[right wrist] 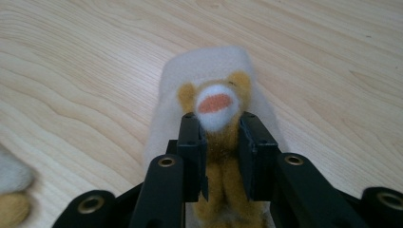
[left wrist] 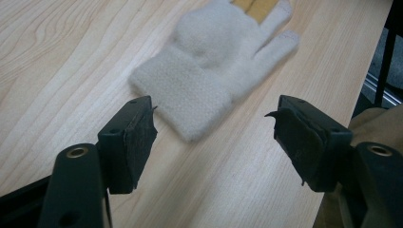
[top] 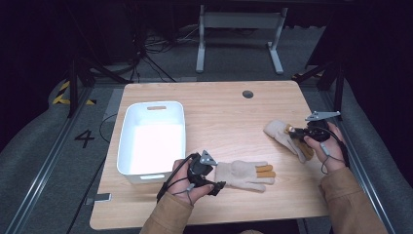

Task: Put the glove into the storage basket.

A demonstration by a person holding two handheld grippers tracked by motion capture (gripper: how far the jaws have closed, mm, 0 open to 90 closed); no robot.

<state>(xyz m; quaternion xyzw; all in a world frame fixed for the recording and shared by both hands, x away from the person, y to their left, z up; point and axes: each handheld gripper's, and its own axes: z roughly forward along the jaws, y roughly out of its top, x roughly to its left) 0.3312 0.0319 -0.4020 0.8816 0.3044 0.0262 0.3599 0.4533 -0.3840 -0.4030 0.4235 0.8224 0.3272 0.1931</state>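
A light wooden table (top: 219, 117) is standing on grey carpet in a dark room, bearing a white bin (top: 152, 139). The left gripper (left wrist: 214, 135) is hovering wide open just short of 1 cream glove (left wrist: 214, 71). The right gripper (right wrist: 216, 142) is pinching the other glove (right wrist: 214, 102) by its yellow-brown fingers, near the table's right edge.

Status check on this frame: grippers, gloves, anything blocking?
Right gripper shut on right glove. Left gripper open, short of near glove. White bin alongside, nothing blocking.
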